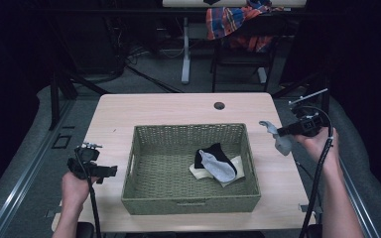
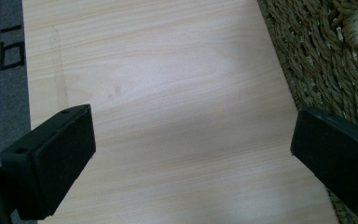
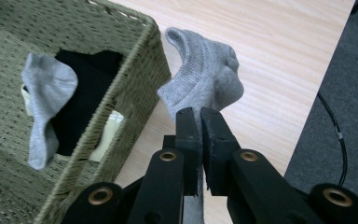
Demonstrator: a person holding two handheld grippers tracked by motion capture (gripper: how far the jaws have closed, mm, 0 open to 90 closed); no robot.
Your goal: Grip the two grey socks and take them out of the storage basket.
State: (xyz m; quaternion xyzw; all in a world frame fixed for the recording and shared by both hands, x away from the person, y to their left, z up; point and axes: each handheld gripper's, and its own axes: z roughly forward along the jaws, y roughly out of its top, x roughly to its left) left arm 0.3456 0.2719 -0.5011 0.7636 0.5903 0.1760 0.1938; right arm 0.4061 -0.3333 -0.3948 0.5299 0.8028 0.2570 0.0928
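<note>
A dim lab or office workroom. Past the far edge of the pale wood tabletop [image 1: 129, 109], loose cables [image 1: 149, 49] lie on grey carpet. A desk leg [image 1: 185, 49] and a chair [image 1: 238, 54] stand there.

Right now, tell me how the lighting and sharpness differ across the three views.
High view: dim, room dark, table and basket lit. Left gripper view: pale glare on the wood, left gripper jaws soft. Right gripper view: bright and sharp on the grey sock.

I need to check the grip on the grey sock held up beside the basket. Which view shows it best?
The right gripper view: the grey sock is close up, pinched between the right tongs. The high view shows it small, hanging right of the basket.
</note>
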